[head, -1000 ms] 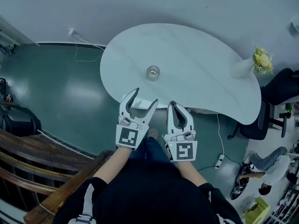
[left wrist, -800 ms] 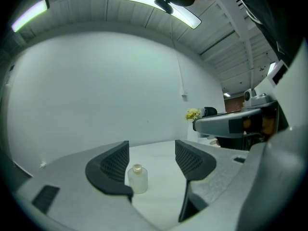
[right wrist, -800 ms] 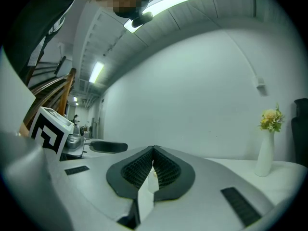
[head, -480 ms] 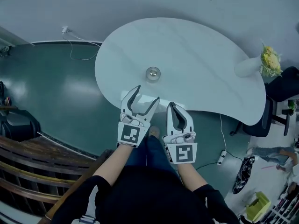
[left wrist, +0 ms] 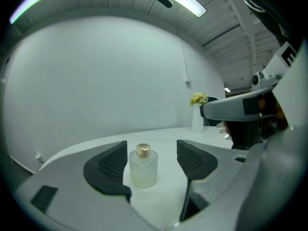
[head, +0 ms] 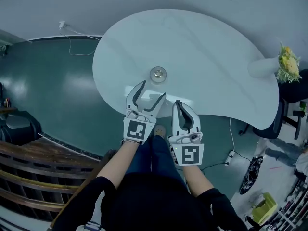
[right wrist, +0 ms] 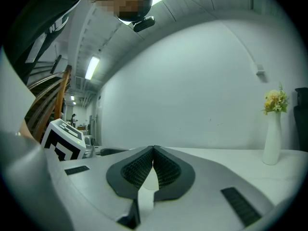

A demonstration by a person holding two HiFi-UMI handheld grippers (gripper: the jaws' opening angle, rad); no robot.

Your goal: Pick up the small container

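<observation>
The small container (head: 158, 74) is a frosted glass bottle with a gold cap, standing upright near the front edge of the white table (head: 207, 42). My left gripper (head: 151, 90) is open just short of it, tips over the table edge, not touching. Its jaws have just been opening, and nothing is between them. In the left gripper view the bottle (left wrist: 143, 166) stands ahead, framed by the two dark pads (left wrist: 111, 166). My right gripper (head: 179, 106) is shut and empty at the table edge, to the right of the left one. Its pads meet in the right gripper view (right wrist: 154, 153).
A white vase with yellow flowers (head: 275, 64) stands at the table's far right end. A dark chair (head: 269, 129) sits beside that end. A cable (head: 72, 37) runs across the green floor at left, and wooden rails (head: 29, 167) lie at lower left.
Both grippers have moved forward toward the table; the left one's tips now reach over its edge, closer to the bottle, with the jaws slightly wider. The right gripper stays shut.
</observation>
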